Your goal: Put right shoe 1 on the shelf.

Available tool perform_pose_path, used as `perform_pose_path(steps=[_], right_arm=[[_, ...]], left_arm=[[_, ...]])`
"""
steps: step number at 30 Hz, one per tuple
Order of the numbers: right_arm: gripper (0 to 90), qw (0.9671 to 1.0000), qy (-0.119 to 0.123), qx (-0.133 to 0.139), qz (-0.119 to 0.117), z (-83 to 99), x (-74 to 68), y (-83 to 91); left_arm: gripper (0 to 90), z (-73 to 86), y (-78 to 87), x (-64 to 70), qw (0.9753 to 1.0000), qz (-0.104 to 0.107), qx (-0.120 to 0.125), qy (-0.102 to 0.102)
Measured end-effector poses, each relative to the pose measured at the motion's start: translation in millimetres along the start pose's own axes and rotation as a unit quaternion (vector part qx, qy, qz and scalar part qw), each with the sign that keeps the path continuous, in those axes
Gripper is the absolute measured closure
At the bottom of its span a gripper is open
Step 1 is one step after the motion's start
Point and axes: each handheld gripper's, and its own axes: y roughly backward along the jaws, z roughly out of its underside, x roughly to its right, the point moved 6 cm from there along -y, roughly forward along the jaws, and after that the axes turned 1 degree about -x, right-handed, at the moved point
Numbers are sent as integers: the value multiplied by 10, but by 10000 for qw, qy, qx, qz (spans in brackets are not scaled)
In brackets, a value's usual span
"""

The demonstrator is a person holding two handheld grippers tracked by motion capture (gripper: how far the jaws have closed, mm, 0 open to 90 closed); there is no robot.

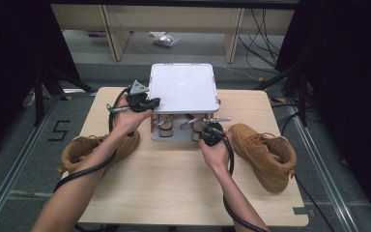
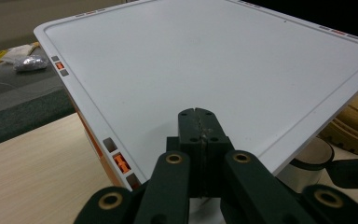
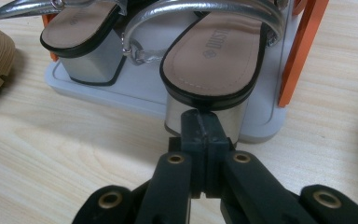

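At the left of the shoe rack (image 1: 183, 133), a tan boot (image 1: 79, 152) on its side on the tabletop (image 1: 174, 183), probably waiting for a free shelf. Just beside the rack's white top panel (image 1: 183, 87), at its left edge, the left tool (image 1: 142, 99), jaws pressed together on nothing; in the left gripper view the closed tips (image 2: 199, 121) over the panel's near corner, likely poised to steady the rack or nudge the lid. On the rack's lower shelf, between orange side posts (image 3: 303, 46), two silver block-heeled sandals (image 3: 214, 60) side by side, heels outward for easy reach. In front of the rack, at the heel of the right-hand sandal, the right tool (image 1: 207, 131), also closed and holding nothing, aimed as if to push or realign that shoe. At the right of the rack, the second tan boot (image 1: 265, 152), toe outward, well clear of the shelf.
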Motion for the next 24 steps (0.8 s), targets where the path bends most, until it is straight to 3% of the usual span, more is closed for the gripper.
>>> perform_pose_path(steps=[10,11,12,15,18,21,22,24], right_arm=[[900,10000,1,60,22,-72,13,-40],[900,9999,-89,64,34,-74,0,-46],[900,9999,-4,102,49,-73,15,-64],[900,9997,-228,55,57,-61,-23,-57],[900,9999,44,85,124,-68,22,-71],[900,9999,-47,112,103,-90,21,-78],[900,9997,61,179,133,-101,43,-94],[900,9997,-136,120,163,-96,15,-101]], left_arm=[[896,-5,0,-1,10000,7,-41,9],[896,-4,1,-3,10000,12,-38,4],[896,-4,0,-3,10000,13,-27,9],[896,6,7,-6,10000,-14,-41,-52],[896,-3,3,1,10000,-9,-39,-16],[896,-4,2,1,10000,-13,-43,-23],[896,-2,1,3,10000,-16,-24,-11],[896,-1,2,3,10000,-17,-20,-8]])
